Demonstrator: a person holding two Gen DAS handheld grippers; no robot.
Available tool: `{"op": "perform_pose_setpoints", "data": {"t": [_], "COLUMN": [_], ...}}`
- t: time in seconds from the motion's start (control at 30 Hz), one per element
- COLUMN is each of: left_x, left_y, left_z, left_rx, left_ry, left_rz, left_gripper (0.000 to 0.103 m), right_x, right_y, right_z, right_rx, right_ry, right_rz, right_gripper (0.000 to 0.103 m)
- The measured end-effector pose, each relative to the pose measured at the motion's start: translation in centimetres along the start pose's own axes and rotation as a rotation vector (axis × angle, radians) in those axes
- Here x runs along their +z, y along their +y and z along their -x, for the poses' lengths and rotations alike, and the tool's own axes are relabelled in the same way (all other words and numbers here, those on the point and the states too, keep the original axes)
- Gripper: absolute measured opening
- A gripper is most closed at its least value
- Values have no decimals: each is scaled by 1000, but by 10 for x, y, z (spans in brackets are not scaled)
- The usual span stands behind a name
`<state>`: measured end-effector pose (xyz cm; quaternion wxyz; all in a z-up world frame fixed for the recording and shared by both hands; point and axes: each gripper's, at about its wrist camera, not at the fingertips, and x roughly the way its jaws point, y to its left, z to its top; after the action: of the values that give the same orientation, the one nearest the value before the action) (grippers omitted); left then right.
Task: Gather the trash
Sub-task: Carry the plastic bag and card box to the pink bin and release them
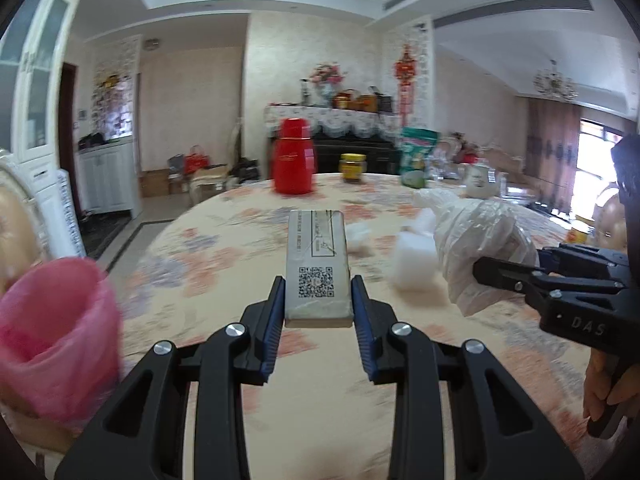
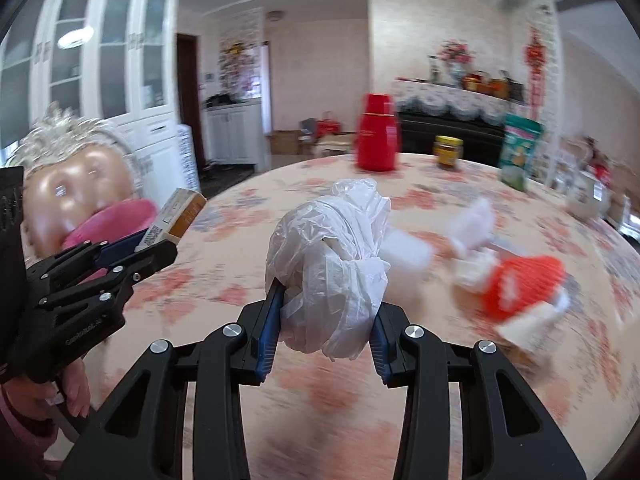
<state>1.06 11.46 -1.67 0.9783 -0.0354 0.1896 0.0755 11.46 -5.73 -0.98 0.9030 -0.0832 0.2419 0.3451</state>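
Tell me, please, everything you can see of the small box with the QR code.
The small box is a flat, rectangular grey carton printed with a QR code and lines of text; its far end looks orange in the right wrist view. It is closed, held clear above the floral table, and clamped across its near end by the left hand-held gripper, pointing away from it.

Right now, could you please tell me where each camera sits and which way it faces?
Left wrist: on the left gripper, looking across the floral table; jaws clamp a small box.
Right wrist: on the right gripper, same direction; jaws clamp a plastic bag.
Shared: red flask, yellow-lidded jar, each other's gripper.
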Motion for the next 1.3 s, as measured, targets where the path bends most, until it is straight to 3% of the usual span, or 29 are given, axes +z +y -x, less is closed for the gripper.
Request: {"op": "perform_pose_setpoints", "data": {"t": [0.47, 0.63, 0.9, 1.07, 1.13, 1.17, 1.2, 1.27, 1.3], "left_x": [-12, -9, -12, -12, -12, -11, -11, -10, -10], "left_y": [153, 214, 302, 329, 334, 336, 337, 335, 334], "left_z": [61, 69, 42, 32, 30, 29, 29, 31, 35], "left_rx": [345, 421, 434, 458, 473, 473, 476, 489, 497], "left_ry": [-8, 14, 80, 102, 105, 105, 107, 93, 77], "left_rz": [137, 176, 265, 267, 255, 254, 255, 254, 250], "left_gripper": [32, 32, 32, 32, 32, 34, 38, 54, 57], "right_x": [40, 60, 89, 92, 90, 90, 88, 84, 82], "right_y": [147, 185, 244, 275, 285, 289, 291, 290, 286], "right_z": [-77, -115, -173, -199, -205, -208, -210, -209, -208], "right_rx": [355, 453, 557, 566, 564, 563, 558, 543, 550], "right_ry": [55, 69, 98, 119, 122, 128, 134, 111, 108], "right_rz": [197, 216, 252, 312, 332, 340, 346, 348, 343], "right_gripper": [39, 39, 39, 40, 43, 51, 69, 77, 77]}}
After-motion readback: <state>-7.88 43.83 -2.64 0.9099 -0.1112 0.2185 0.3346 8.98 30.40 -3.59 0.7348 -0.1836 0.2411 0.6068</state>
